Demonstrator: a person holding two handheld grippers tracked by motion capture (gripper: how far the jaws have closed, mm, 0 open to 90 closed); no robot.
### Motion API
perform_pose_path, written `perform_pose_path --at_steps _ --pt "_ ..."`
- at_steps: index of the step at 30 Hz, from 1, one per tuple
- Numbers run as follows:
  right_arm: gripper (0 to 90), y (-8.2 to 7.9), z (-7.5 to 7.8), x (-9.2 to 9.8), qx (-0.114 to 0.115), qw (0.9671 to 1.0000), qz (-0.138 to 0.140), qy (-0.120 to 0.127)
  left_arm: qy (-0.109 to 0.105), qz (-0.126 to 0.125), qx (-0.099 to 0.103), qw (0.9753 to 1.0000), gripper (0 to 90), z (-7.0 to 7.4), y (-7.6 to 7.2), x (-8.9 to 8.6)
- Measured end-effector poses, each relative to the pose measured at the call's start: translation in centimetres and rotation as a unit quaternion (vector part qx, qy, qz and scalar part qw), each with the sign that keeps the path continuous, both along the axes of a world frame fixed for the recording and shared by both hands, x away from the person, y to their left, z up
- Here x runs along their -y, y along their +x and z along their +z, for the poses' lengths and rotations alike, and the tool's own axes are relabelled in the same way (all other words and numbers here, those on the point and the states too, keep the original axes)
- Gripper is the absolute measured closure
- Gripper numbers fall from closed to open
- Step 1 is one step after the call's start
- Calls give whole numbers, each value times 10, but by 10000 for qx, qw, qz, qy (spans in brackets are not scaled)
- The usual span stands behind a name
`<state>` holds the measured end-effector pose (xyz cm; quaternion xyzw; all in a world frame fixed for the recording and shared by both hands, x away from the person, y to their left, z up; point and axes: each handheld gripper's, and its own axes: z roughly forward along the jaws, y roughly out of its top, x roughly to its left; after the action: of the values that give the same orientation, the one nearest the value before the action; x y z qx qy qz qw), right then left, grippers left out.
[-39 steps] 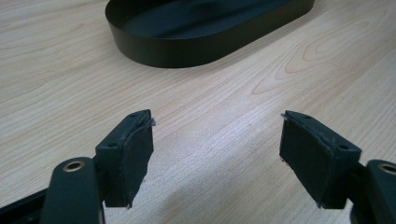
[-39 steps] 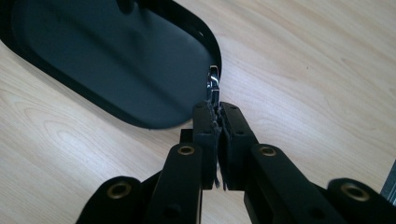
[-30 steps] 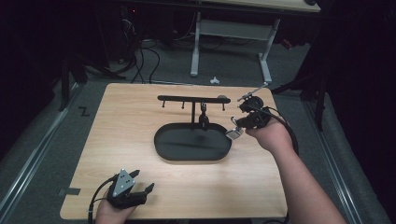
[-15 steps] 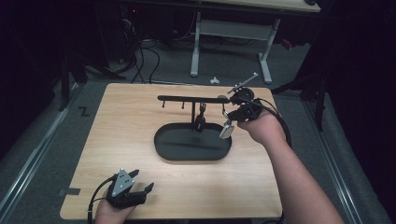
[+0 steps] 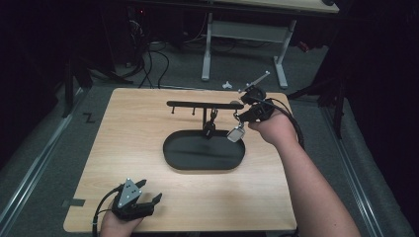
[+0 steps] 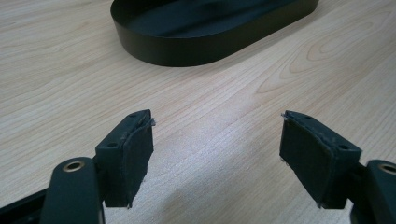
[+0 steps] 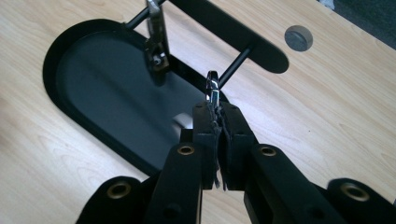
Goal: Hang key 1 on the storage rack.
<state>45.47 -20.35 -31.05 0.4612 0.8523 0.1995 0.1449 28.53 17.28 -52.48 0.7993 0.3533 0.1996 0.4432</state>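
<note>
Right gripper [image 5: 245,109], held at the far right of the bench [image 5: 148,207]: its jaws are pressed together on a metal clip [image 7: 212,88], whose silver loop stands out just past the jaw tips in the right gripper view. In the high view a small grey tag [image 5: 236,134] hangs below this gripper, over the right end of the oval tray [image 5: 178,160]. The clip sits just near of the black crossbar [image 5: 197,104], close to one of the pegs [image 7: 236,63] that project from the bar; whether clip and peg touch cannot be told. A second clip [image 7: 156,42] hangs from the bar farther left, above the tray's dark floor. The crossbar stands on a short post rising from the tray's far edge, roughly at the middle of the bench.

Left gripper [image 5: 137,197], resting at the near left corner of the bench, well apart from the tray: its jaws stand wide with bare wood between them, and the left gripper view looks along them toward the tray wall [image 6: 187,49]. A cable [image 5: 99,212] trails from it toward the near edge.
</note>
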Motion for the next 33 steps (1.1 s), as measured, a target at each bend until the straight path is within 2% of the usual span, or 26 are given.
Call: perform_pose_path --at_steps 4,10,15,20,28,33 --pt "867 5 0 3 -16 9999 -98 85 4 1 -12 10000 264 0 0 0" --pt "865 8 -2 5 12 9999 -104 100 -3 3 -10 10000 264 0 0 0" --pt "863 10 -8 5 -16 9997 -195 143 -4 2 -3 10000 264 0 -1 0" --pt "849 10 -13 7 150 9994 -268 153 -8 -2 -4 10000 264 0 -1 0" --pt "811 3 -16 18 238 9987 -381 253 -4 -17 5 10000 264 0 0 0" --pt "761 -8 -28 31 347 9976 -464 373 -6 -56 3 10000 264 0 -1 2"
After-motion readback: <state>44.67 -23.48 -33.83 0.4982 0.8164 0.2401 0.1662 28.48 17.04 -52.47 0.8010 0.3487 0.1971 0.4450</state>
